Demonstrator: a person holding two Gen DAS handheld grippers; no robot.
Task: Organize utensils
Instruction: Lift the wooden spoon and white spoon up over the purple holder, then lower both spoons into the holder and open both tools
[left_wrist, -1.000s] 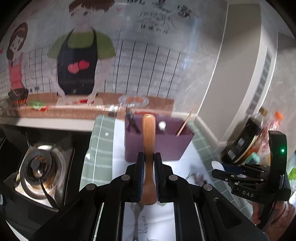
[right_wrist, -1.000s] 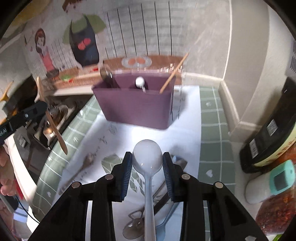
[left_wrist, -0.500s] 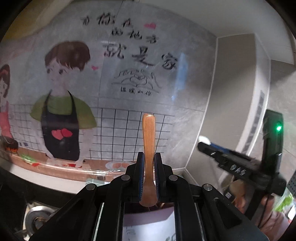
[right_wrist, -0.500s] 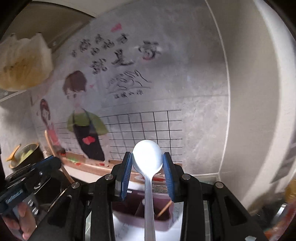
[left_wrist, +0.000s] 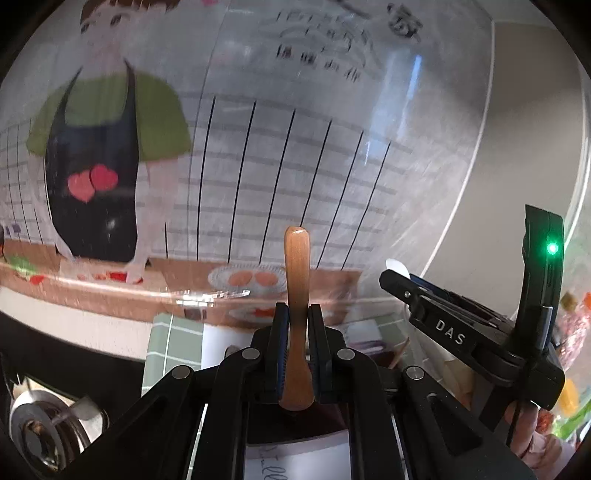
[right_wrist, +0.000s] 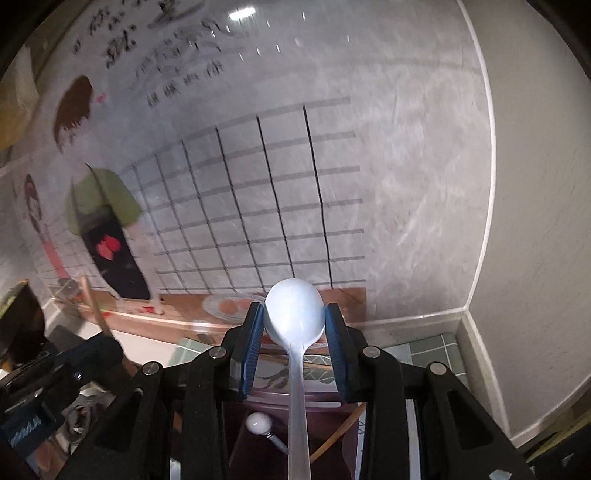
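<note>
Wooden spoon upright, centre frame, pinched between left gripper pads, handle poking above them. White spoon bowl clamped in right gripper, handle running down over purple holder at bottom.

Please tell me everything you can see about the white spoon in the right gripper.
The white spoon looks like pale, glossy plastic. Its oval bowl sits between the blue pads of the right gripper, which is shut on it. The slim handle runs back toward the camera and off the bottom edge. It hangs above the purple holder, touching only the pads.
</note>
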